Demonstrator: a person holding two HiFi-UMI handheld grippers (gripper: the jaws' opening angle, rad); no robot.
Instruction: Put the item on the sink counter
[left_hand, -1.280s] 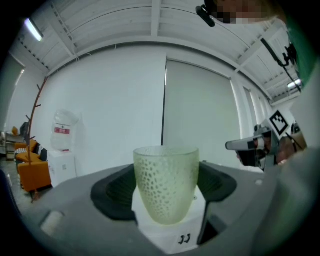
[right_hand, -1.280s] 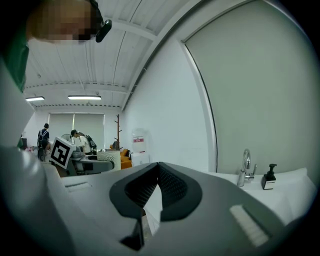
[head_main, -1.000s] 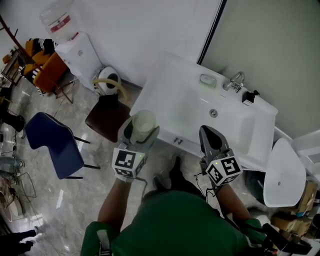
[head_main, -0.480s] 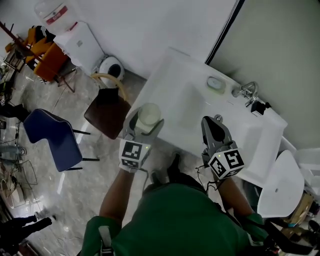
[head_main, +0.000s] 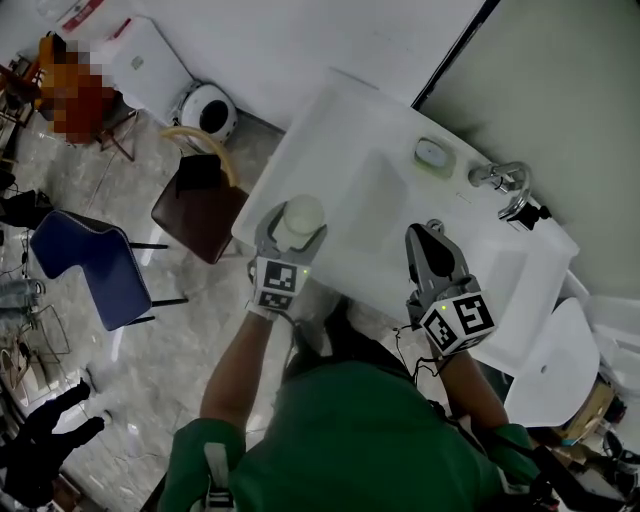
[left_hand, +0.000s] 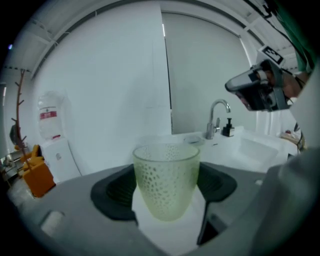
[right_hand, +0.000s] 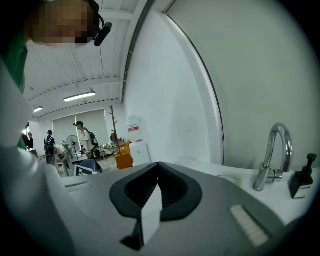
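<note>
Head view: your left tongs (head_main: 293, 225) have carried the cup (head_main: 302, 215) from short of the sink counter (head_main: 335, 125) to over its front-left corner, so set-down looks near. Your right tongs (head_main: 431, 235) hover by the basin.

Left gripper view: jaws clamp the dimpled cup's sides; the water bottle's red label (left_hand: 48, 115) is unreadable.

Right gripper view: jaws together, empty.

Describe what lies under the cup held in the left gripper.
The white sink counter shows below the frosted cup, between the left gripper's jaws. The cup's base hides whether it touches the counter.
</note>
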